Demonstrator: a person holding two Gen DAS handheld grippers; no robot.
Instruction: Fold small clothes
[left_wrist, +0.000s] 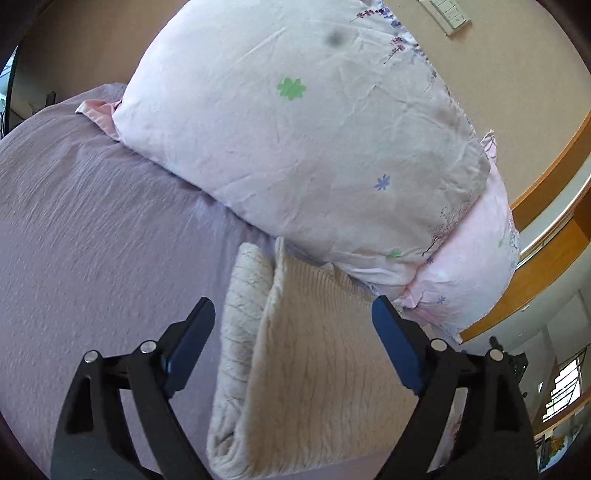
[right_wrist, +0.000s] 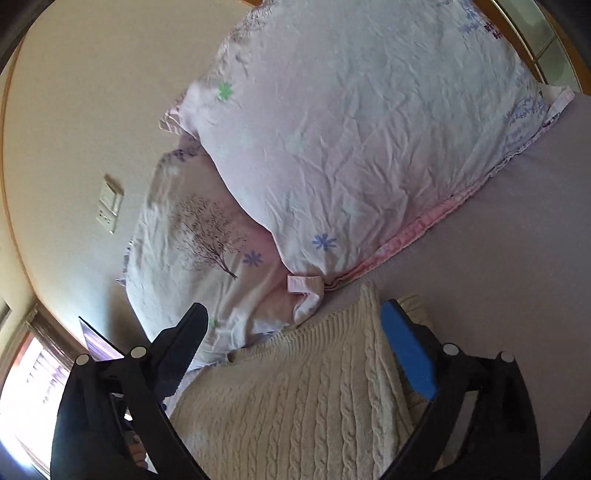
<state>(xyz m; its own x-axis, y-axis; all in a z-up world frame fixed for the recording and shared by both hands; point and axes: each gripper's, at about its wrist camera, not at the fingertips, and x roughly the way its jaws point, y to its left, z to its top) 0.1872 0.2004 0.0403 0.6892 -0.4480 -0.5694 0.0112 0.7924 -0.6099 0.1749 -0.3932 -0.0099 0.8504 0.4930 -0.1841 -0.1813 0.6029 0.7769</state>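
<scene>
My left gripper hung just above the bed, fingers spread wide apart, nothing between them but air! Under that gap lay the cream knit sweater, folded over on itself, its doubled edge running along my left side. My right gripper was tipped the same way, looking along the bed toward the pillows, its fingers equally wide and gripping nothing; the cable-knit sweater filled the space below them, and the blue pad sat just over the knit's right edge — touching or not, I couldn't tell.

The sweater rested on the lilac bedsheet, its far end right up against the pillows. And two of those: a big pale-pink pillow dotted with green and blue flowers, lying partly over a second pillow printed with a bare tree. Behind them stood a beige wall with a switch plate, a wooden frame beside the bed, and a bright window low at the left of my right view.
</scene>
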